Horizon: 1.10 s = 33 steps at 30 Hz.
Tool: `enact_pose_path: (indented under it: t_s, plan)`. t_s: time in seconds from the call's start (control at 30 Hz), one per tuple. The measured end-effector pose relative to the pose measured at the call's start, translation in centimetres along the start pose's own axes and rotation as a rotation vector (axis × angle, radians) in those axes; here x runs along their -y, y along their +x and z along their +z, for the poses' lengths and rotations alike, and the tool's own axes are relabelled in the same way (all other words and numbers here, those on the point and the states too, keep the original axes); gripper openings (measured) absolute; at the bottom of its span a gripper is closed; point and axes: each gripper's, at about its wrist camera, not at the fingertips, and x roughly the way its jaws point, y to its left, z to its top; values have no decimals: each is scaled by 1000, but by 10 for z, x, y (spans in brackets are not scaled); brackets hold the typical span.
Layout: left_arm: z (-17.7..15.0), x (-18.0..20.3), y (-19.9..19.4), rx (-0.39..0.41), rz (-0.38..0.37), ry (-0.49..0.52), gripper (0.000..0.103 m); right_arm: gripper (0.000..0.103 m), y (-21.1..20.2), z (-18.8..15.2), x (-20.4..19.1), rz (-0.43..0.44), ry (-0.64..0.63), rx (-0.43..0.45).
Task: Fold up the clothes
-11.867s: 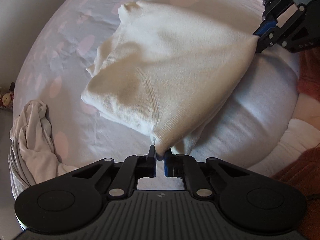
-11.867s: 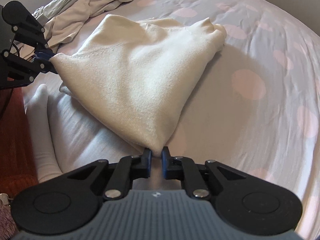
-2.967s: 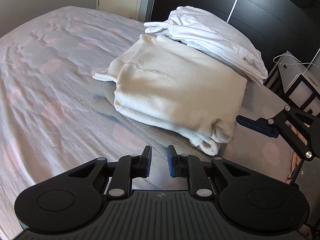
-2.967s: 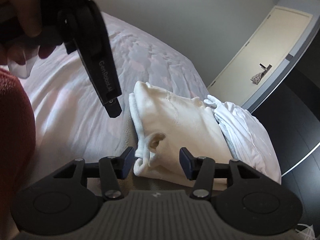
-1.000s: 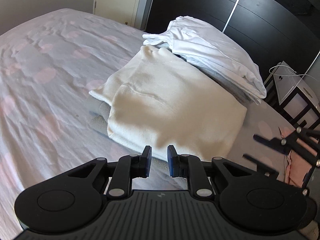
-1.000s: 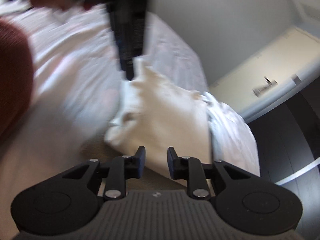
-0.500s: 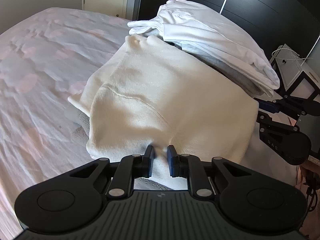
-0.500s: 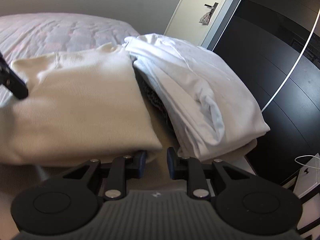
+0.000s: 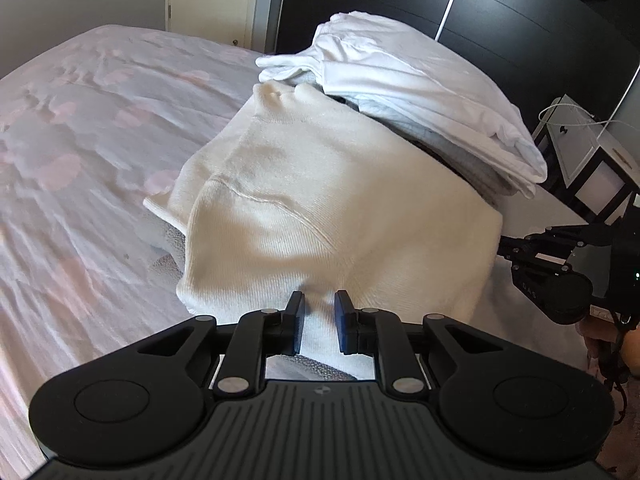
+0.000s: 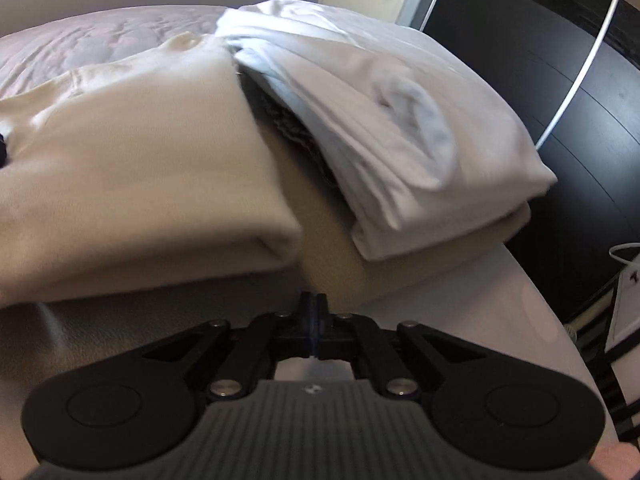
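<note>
On bed [image 9: 80, 160]: right gripper [image 10: 314, 322] jaws just snapped closed, empty.

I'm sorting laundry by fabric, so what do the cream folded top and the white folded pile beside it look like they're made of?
Cream top: looks like a soft matte knit, cotton or wool blend; fine ribbed texture and a thick raised seam show. White pile: smoother, thinner fabric, probably cotton, with crisp creases and a slight sheen; whether jersey or woven cannot be told.

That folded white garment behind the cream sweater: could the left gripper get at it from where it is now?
Probably not directly. The left gripper sits at the near edge of the cream sweater, whose whole width lies between it and the white garment. It would likely have to lift over the sweater first.
</note>
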Motion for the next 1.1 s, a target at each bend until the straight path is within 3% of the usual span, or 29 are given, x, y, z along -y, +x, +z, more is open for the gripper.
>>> enact_pose_path:
  t_s: [0.07,0.23,0.37,0.57,0.63,0.73,0.87,1.1]
  plan:
    - [0,-2,-9,17,17,4,17,0,-13,-3,5,-8,0,16]
    - [2,-11,-16,20,54,-10,17,5,-56,22,-4,53,-2,188]
    - [1,-21,-24,38,53,-58,17,5,-44,59,-20,140,27,243]
    - [-3,-37,-36,96,58,-108,20,2,12,87,-26,162,112,190]
    - [-4,-43,-36,125,55,-136,25,1,24,87,-25,163,113,167]
    - [-2,-47,-36,148,38,-167,42,1,41,84,-24,160,114,139]
    - [-1,-49,-37,164,11,-182,50,1,53,78,-24,138,117,129]
    - [-8,-40,-59,192,48,-169,53,2,47,90,-19,159,126,92]
